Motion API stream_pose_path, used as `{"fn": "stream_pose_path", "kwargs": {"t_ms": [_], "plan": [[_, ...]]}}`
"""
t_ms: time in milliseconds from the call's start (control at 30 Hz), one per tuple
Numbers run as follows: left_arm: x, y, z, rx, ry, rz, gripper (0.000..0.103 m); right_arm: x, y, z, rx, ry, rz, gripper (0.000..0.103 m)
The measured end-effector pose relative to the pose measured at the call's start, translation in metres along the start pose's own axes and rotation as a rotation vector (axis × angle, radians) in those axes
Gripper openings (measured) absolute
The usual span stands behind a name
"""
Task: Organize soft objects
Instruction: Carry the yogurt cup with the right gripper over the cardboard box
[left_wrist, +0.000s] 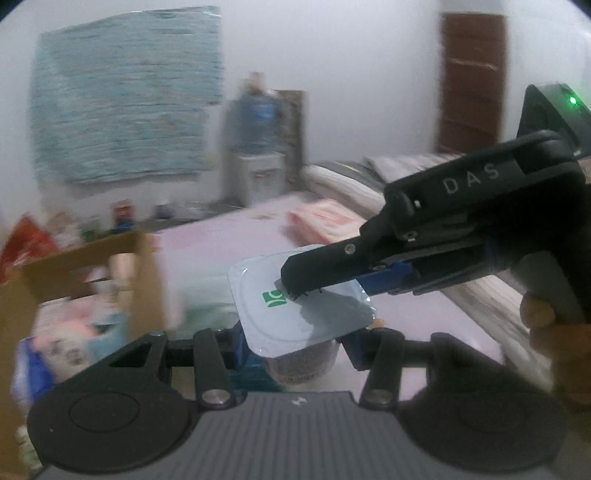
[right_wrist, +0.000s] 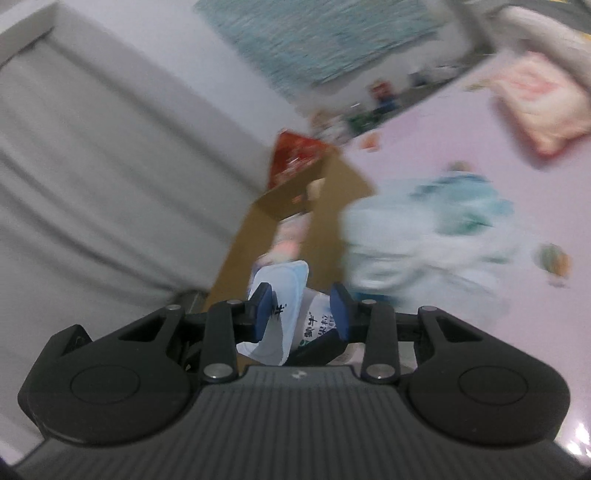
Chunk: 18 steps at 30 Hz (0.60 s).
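Yogurt cup between both grippers' jaws.

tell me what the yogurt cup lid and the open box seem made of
Yogurt cup lid: looks like thin foil or plastic film with a smooth sheen, its edges slightly curled. Box: matte brown cardboard, judging by its flat stiff flaps. Blur leaves both uncertain.

A cardboard box (already holding soft packs) blocks the left; the right gripper crosses ahead over the yogurt cup. Bare pink bedsheet beyond.
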<state>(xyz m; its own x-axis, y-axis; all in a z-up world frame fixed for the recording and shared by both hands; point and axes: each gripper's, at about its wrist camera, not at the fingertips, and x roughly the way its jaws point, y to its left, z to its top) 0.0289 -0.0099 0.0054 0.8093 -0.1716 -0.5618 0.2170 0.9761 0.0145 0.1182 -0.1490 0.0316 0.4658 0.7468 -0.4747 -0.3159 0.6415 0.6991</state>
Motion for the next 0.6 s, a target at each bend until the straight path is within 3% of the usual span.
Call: {"fn": "stream_pose_path", "kwargs": {"t_ms": [167,267,467,600], "plan": [[-0.023,0.059,-0.001,-0.131,-0.006,0.127,0.05,0.074,0.044,0.02,-0.052,0.161,0.09,0.036],[-0.026,0.092,-0.009,-0.222,0.03,0.165,0.05,0.119,0.061,0.026,-0.071,0.275,0.094,0.036],[-0.009,0.147,-0.038,-0.39,0.153,0.151,0.05,0.195,0.079,0.021,-0.142,0.499,-0.002,0.04],[-0.004,0.168,-0.064,-0.455,0.223,0.128,0.05,0.225,0.083,0.012,-0.193,0.6,-0.065,0.04]]}}
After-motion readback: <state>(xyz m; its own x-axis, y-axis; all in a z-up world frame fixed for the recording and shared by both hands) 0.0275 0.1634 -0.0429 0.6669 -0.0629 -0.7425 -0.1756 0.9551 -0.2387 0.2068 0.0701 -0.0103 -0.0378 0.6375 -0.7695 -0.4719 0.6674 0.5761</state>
